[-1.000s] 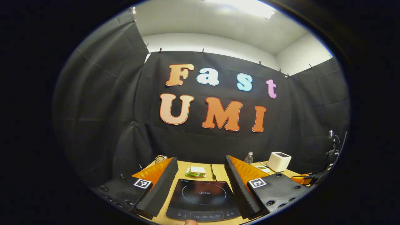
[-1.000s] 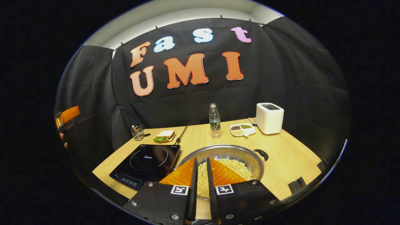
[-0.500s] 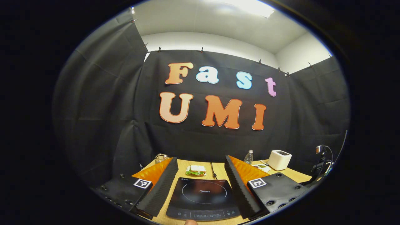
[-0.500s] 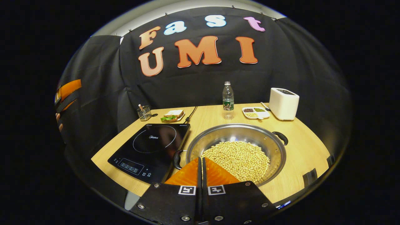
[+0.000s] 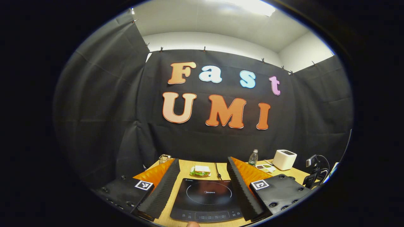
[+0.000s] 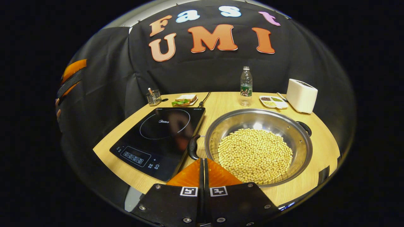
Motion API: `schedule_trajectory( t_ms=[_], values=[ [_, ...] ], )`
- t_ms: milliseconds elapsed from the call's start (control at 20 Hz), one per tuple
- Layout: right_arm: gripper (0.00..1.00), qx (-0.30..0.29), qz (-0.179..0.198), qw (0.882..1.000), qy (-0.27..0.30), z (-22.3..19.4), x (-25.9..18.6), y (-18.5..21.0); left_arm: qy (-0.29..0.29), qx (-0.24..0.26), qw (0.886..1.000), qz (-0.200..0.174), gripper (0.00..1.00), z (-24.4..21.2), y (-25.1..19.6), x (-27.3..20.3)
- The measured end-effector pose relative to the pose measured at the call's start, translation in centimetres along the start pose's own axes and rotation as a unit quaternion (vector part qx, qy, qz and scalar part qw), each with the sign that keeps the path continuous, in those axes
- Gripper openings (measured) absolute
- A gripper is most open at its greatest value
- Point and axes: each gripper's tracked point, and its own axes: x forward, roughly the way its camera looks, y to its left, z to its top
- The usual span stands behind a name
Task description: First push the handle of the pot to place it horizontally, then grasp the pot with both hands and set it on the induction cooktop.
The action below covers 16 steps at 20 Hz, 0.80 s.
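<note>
A steel pot (image 6: 293, 138) full of soybeans (image 6: 255, 155) sits on the wooden table, right of the black induction cooktop (image 6: 161, 132). Its black handles point near-left (image 6: 192, 147) and far-right (image 6: 305, 127). My right gripper (image 6: 202, 160) is shut with nothing in it, its tips just in front of the near-left handle. My left gripper (image 5: 202, 160) is open, its fingers framing the cooktop (image 5: 205, 197) from the front. In the right gripper view the left gripper (image 6: 72, 74) hangs at the far left, held by a hand (image 6: 57, 107).
Along the back of the table stand a glass holder (image 6: 154, 97), a sandwich on a plate (image 6: 184, 100), a water bottle (image 6: 246, 85), a divided dish (image 6: 273, 101) and a white toaster (image 6: 301, 94). The cooktop's cable (image 6: 204, 96) runs back toward the wall.
My right gripper's fingers have closed the small gap and it has pulled back from over the pot, tipping down so the whole pot shows. The left gripper has barely shifted.
</note>
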Motion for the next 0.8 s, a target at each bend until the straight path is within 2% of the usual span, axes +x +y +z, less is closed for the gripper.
schedule_trajectory(
  t_ms=[400, 800],
  values=[
    [0.00, -0.006, -0.005, 0.999, 0.036, -2.0, 2.1, 0.4, 0.003, 0.004, 1.000, 0.008, 0.97, -0.2, 0.8, 0.2],
    [0.00, 0.002, -0.008, 0.999, 0.047, -1.9, 3.6, 0.6, 0.007, 0.005, 1.000, 0.005, 0.98, -0.6, 0.8, 0.7]
  ],
)
